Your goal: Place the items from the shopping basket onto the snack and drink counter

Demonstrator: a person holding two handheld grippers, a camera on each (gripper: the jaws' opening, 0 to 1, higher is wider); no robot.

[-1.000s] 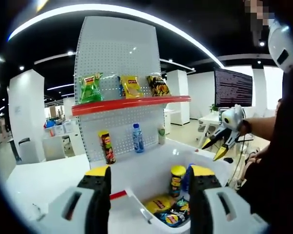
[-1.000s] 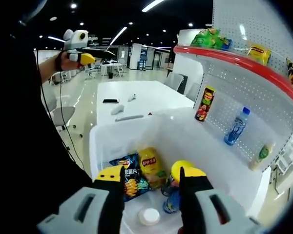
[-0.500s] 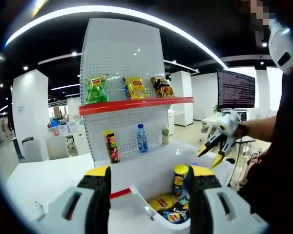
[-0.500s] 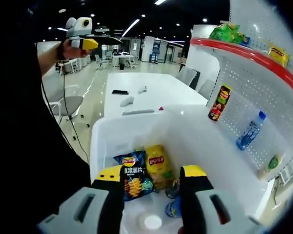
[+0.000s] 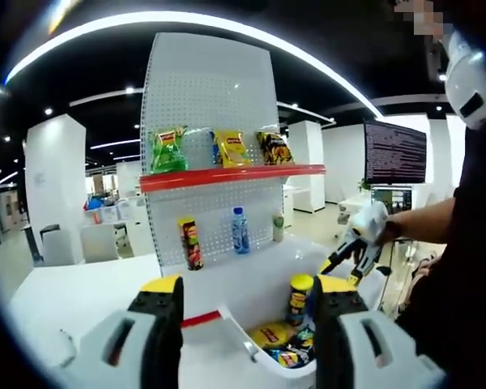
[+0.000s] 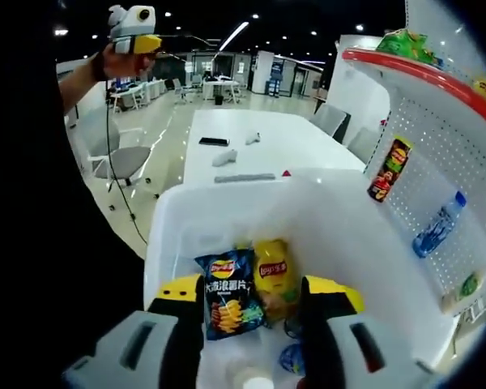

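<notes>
My white shopping basket point(image 6: 178, 223) sits on the white counter point(image 5: 73, 296) and holds a dark blue chip bag point(image 6: 229, 292) lying face up at 6 o'clock in the right gripper view, touching a yellow chip bag point(image 6: 274, 271) at its 3 o'clock. In the left gripper view a yellow-lidded can point(image 5: 298, 298) stands upright in the basket, at 4 o'clock.

Both grippers same build: left gripper point(image 5: 247, 304) and right gripper point(image 6: 251, 304) have white-grey bodies, black fingers point(image 5: 164, 324) with yellow tips. Thin black cable point(image 6: 113, 154) hangs from left one. Person wears a dark top point(image 6: 57, 267).
</notes>
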